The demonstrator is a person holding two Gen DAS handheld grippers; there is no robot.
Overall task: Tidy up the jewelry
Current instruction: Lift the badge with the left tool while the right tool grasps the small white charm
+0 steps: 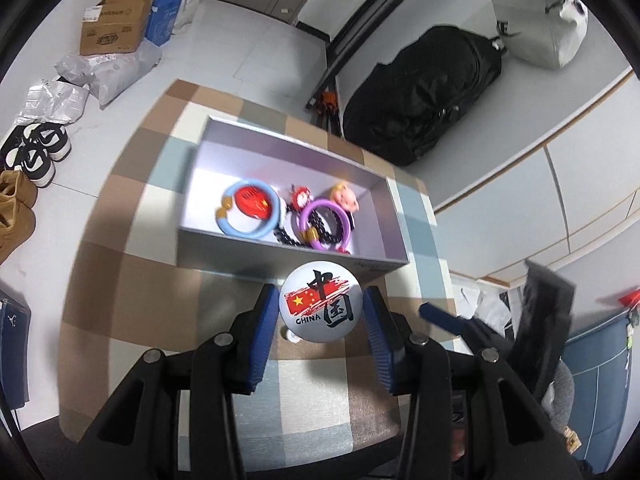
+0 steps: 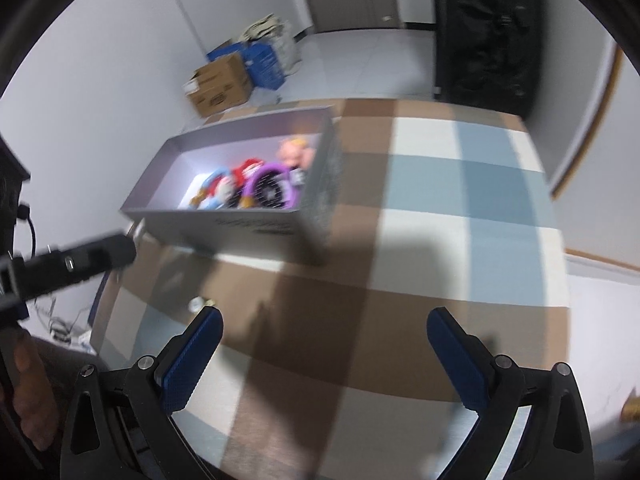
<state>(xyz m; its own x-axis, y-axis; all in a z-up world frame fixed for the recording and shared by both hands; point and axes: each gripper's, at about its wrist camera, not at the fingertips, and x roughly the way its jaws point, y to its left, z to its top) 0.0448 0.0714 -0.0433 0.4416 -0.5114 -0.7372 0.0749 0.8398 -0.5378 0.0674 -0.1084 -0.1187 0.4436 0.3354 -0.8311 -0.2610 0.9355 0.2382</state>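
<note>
The left tongs (image 1: pixel 322 312) clamp a round China badge (image 1: pixel 321 305) just short of the open grey box (image 1: pixel 280 258) ahead, apparently to join the bracelets (image 1: pixel 250 208) inside, while the right tongs (image 2: pixel 324 360) hang wide and empty above the checked tabletop (image 2: pixel 460 184).

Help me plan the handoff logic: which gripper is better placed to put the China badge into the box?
Left. The left gripper already clamps the China badge just short of the grey box near wall. The right gripper is open, holds nothing, and hangs over bare checkered cloth.
</note>
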